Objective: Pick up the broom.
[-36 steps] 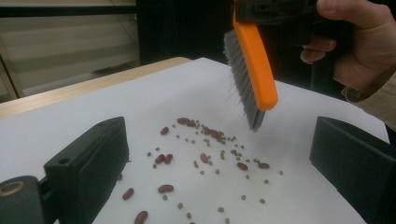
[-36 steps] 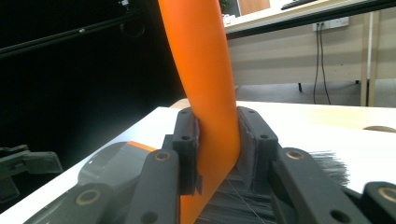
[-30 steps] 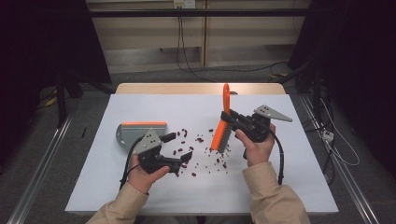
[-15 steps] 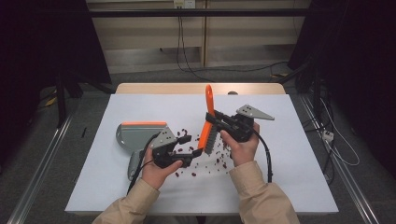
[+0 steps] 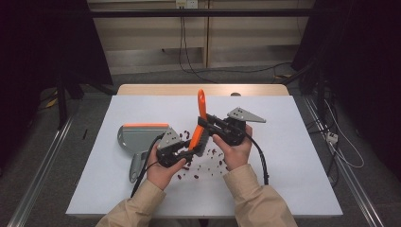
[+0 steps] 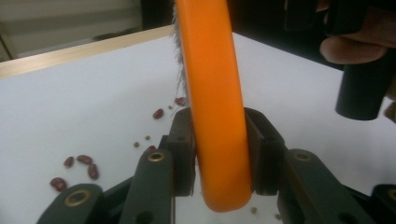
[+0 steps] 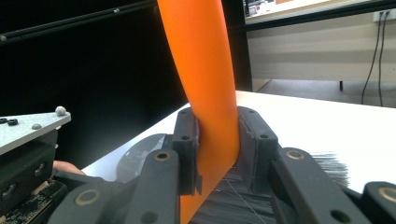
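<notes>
An orange hand brush (image 5: 199,124) with dark bristles stands tilted over the middle of the white table (image 5: 302,156), handle tip up. My right gripper (image 5: 208,124) is shut on its handle; the right gripper view has the orange handle (image 7: 205,60) pressed between both jaws. My left gripper (image 5: 191,148) has just been closing and now clamps the brush's lower end; in the left gripper view its pads squeeze the rounded orange end (image 6: 217,102). Red beans (image 5: 208,163) lie scattered under both hands.
A grey dustpan (image 5: 137,138) with an orange front edge lies on the table left of my hands. More beans (image 6: 77,163) dot the white surface. The table's wooden far edge (image 5: 156,89) runs along the back, with a dark floor and cables beyond.
The right hand carried the brush leftward toward the table's middle. The left hand moved right to meet it, and its jaws went from open to shut on the brush's lower end.
</notes>
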